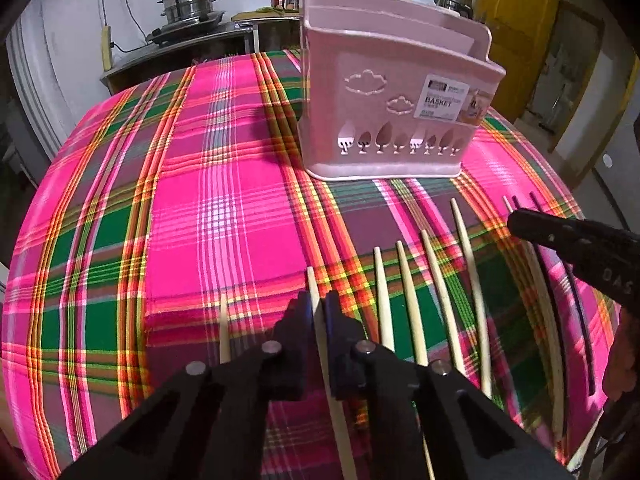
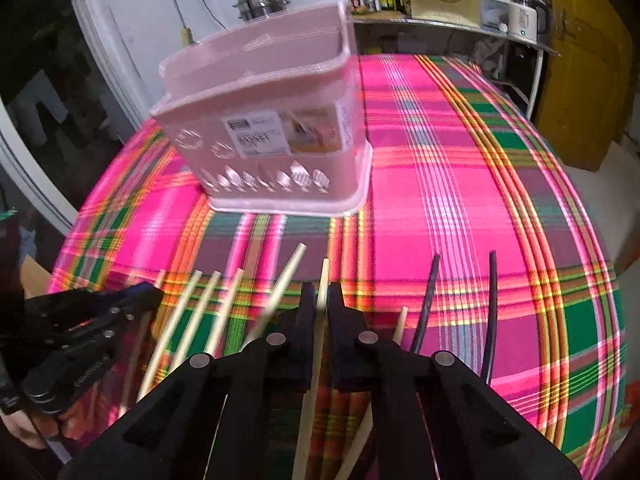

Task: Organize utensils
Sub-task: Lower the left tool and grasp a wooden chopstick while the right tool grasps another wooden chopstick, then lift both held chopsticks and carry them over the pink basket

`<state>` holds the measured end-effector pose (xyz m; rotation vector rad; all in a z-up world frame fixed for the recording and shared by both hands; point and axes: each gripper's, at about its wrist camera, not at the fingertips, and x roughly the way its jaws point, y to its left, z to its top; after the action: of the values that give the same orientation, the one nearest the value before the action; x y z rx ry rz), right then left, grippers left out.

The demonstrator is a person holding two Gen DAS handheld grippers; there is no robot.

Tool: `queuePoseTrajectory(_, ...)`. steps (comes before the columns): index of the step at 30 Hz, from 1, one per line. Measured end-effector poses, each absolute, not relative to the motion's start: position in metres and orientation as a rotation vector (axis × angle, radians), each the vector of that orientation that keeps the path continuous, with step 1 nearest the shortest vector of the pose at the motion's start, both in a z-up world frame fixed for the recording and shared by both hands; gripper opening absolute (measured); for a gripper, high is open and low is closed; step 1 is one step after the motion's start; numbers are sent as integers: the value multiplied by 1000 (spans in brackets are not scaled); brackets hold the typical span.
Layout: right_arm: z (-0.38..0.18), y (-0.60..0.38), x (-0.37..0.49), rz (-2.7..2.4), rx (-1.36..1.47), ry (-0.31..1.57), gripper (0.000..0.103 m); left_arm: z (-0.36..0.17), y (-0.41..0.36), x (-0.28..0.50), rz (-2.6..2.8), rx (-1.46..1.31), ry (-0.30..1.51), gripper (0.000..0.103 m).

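Below the pink basket (image 1: 396,108), the left gripper (image 1: 319,300) and right gripper (image 2: 322,294) each pinch one pale chopstick (image 1: 314,288) on the plaid cloth (image 1: 224,184).

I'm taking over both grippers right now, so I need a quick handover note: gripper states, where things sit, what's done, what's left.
Left gripper: shut on a pale chopstick.
Right gripper: shut on another pale chopstick.
Remaining pale chopsticks and two black chopsticks lie in a row on the plaid tablecloth.
Pink basket stands upright beyond them; no utensil shows in it.
Done: two sticks gripped. Left: carry every stick into the basket.
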<state>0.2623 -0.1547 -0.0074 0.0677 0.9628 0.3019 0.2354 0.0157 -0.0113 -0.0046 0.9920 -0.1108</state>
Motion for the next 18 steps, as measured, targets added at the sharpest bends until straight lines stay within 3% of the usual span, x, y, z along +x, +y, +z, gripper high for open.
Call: queuePoseTrajectory(18, 94, -153, 210, 395, 62, 709, 5, 92, 22, 193, -181, -25, 758, 6)
